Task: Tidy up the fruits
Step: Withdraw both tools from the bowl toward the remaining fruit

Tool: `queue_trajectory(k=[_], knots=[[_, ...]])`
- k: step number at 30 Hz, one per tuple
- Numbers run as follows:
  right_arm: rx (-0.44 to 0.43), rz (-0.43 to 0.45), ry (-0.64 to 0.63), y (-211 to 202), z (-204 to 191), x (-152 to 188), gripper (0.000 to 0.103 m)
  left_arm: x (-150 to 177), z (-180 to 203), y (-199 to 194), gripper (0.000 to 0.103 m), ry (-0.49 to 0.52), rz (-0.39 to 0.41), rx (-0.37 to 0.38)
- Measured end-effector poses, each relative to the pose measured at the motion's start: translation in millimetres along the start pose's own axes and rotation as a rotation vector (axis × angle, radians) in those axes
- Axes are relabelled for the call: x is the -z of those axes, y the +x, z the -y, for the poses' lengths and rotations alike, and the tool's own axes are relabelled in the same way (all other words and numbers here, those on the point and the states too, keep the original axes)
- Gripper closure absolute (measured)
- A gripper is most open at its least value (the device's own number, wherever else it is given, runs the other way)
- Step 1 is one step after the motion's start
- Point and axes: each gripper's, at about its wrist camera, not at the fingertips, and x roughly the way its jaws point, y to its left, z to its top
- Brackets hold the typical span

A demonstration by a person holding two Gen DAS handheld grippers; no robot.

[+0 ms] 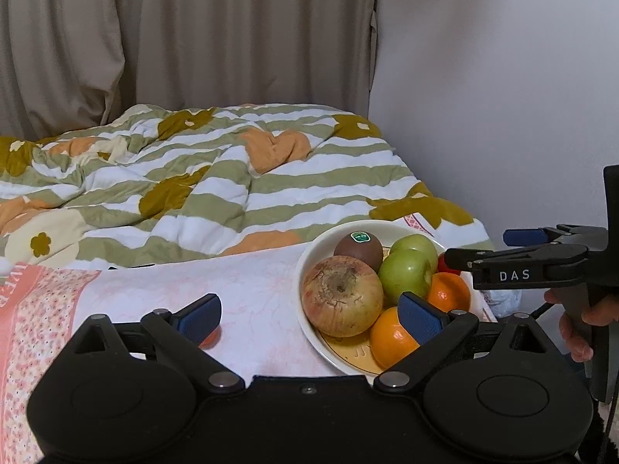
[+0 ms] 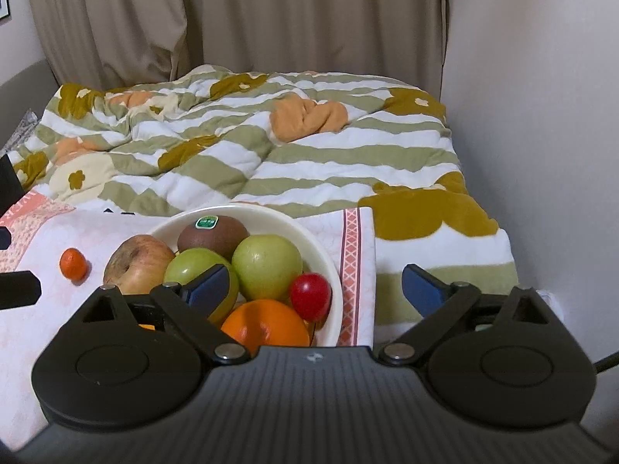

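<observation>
A cream bowl [image 1: 305,259] [image 2: 336,270] on a pale pink cloth holds a big blotchy apple [image 1: 342,295], a kiwi [image 1: 359,249] with a green sticker, two green apples [image 2: 267,266], two oranges [image 1: 448,292] and a small red fruit [image 2: 310,295]. A small tangerine [image 2: 72,263] lies on the cloth left of the bowl. My left gripper [image 1: 309,319] is open, low over the cloth, its right pad in front of the near orange [image 1: 389,342]. My right gripper [image 2: 315,287] [image 1: 479,248] hovers open over the bowl's right side, gripping nothing.
The cloth [image 1: 251,290] lies on a bed in front of a rumpled green-striped quilt [image 1: 232,178]. A bare wall [image 1: 503,96] closes in the right side and beige curtains [image 1: 193,38] hang behind. A hand [image 1: 580,332] grips the right gripper's handle.
</observation>
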Motion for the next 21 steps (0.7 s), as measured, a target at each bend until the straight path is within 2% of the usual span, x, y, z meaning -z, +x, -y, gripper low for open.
queue_trajectory(k=[13,21], knots=[[-0.008,0.047,0.005,-72.9,-13.0,1.9,0.000,16.0,6.3,-67.8,0.003,-0.030,0.107,-0.020],[-0.045,0.066,-0.018,-124.7,-35.8,10.7,0.000,37.0,-3.0,-123.4,0.001,-0.066,0.160,-0.092]])
